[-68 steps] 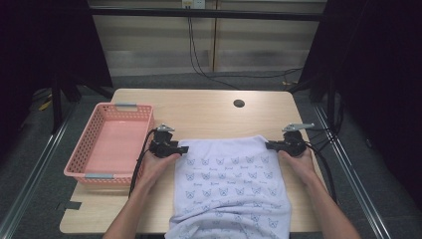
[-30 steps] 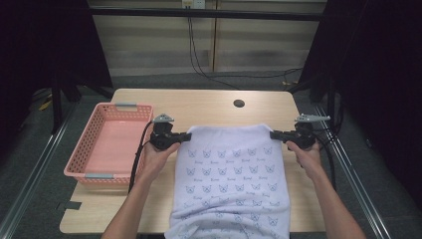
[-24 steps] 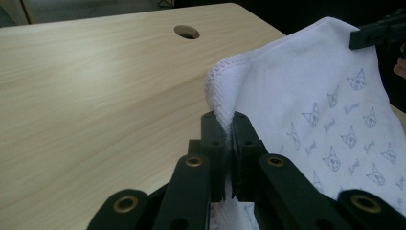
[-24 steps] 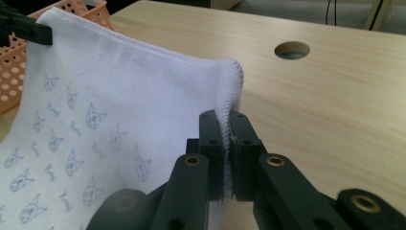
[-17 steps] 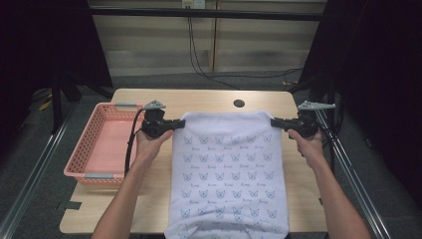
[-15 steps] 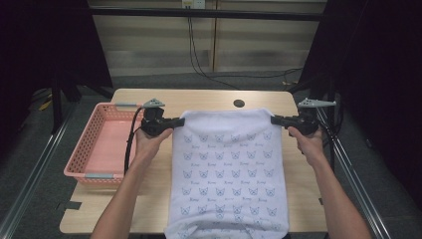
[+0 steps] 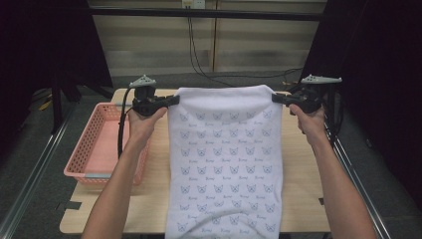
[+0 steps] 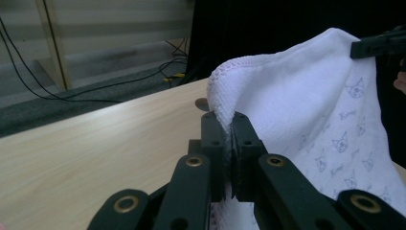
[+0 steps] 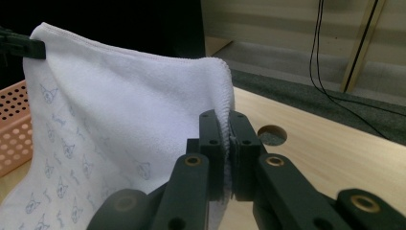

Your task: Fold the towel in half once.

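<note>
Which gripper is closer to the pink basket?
Left. The left gripper holds the towel corner just above the pink basket; the right gripper holds the other corner, across the table.

We see the tabletop [image 7: 303, 164] evenly lit from above, dark surroundings at both sides. The towel [image 7: 226, 149] glares slightly white. In both gripper views, the near tongs look soft and dim.

White towel [image 7: 226, 149], blue cat-face print
</note>
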The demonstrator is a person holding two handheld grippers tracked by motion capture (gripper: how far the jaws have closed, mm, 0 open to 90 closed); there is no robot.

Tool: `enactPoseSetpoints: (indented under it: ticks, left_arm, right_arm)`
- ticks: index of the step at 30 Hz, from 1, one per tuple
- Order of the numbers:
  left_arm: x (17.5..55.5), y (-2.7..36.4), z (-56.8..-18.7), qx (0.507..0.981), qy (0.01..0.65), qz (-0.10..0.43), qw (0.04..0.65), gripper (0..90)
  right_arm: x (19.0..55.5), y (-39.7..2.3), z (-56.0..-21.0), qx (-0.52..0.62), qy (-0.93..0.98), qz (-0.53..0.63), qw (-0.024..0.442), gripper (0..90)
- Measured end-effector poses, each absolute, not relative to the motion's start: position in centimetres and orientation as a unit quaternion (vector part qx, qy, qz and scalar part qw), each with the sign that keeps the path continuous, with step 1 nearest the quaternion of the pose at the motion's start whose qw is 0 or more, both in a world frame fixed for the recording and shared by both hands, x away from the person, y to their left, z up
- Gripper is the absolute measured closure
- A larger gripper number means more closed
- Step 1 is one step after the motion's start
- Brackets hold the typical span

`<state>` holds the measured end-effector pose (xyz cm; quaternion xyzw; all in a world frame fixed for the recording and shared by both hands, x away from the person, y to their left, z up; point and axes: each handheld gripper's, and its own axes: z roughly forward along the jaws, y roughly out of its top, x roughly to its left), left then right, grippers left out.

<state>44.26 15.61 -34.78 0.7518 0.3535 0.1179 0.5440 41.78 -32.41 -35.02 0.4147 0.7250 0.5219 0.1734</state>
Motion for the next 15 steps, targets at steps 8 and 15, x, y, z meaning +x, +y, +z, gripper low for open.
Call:
enactPoseSetpoints:
  ticks: [8, 15]
  left_arm:
    - [45.9, 16.4, -31.2, 0.745, 0.353, 0.144, 0.548, 86.7]
    - [46.4, 16.7, -29.2, 0.730, 0.351, 0.147, 0.568, 86.7]
  right_arm:
    - [43.1, -31.5, -31.2, 0.403, 0.720, 0.531, 0.193, 86.3]
    - [44.0, -31.4, -28.8, 0.398, 0.707, 0.545, 0.213, 86.4]
